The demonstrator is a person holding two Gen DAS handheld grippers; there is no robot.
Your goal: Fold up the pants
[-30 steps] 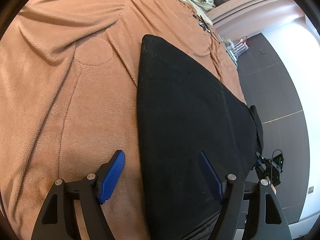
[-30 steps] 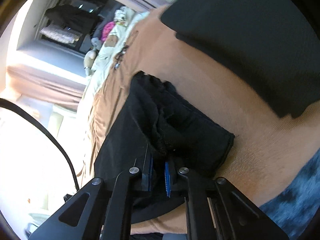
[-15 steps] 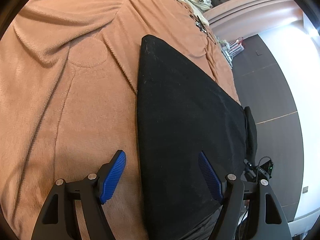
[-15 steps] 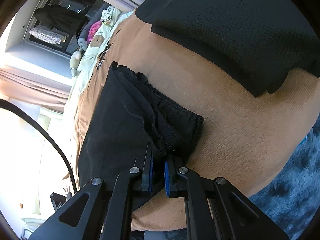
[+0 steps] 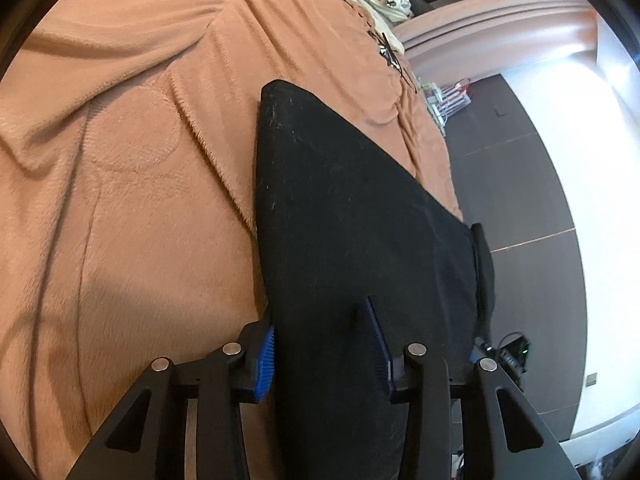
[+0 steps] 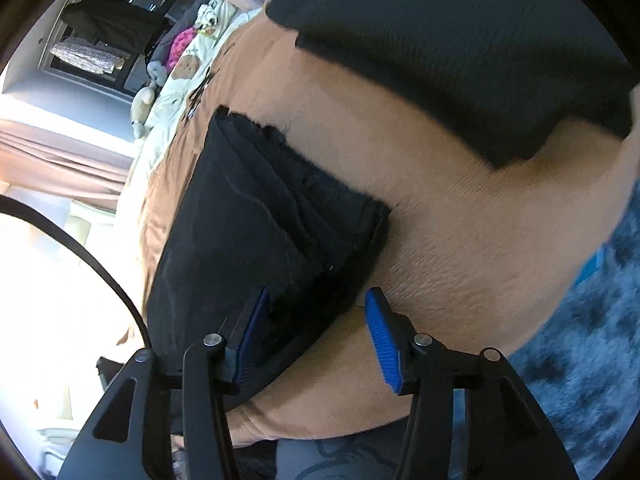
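On the tan blanket [image 5: 132,208], spread across the bed, lie the black pants [image 5: 344,216], folded into a long flat panel that tapers away toward twelve o'clock in the left wrist view. Left gripper [image 5: 324,354] is down at six o'clock, and its jaws have just been closing in — blue pads [image 5: 267,360] now straddle the near end of the fabric, one at the pants' left edge, the other over the dark cloth; whether they actually pinch it I cannot tell. Out at three o'clock the dark floor [image 5: 516,184] shows past the bed's edge.

Over to the right wrist view: right gripper [image 6: 316,338] has just been opening, and its jaws stand apart, let go. The pants [image 6: 256,224] sit from centre toward nine o'clock, layered edges stacked and a frayed hem facing one o'clock, with a corner of the fabric lying loose between the blue fingers [image 6: 380,340]. Bare blanket [image 6: 472,232] runs off to three o'clock. Another black folded garment [image 6: 472,40] rests at one o'clock, well apart from the pants. A blue-grey shaggy rug [image 6: 592,320] shows at four o'clock.
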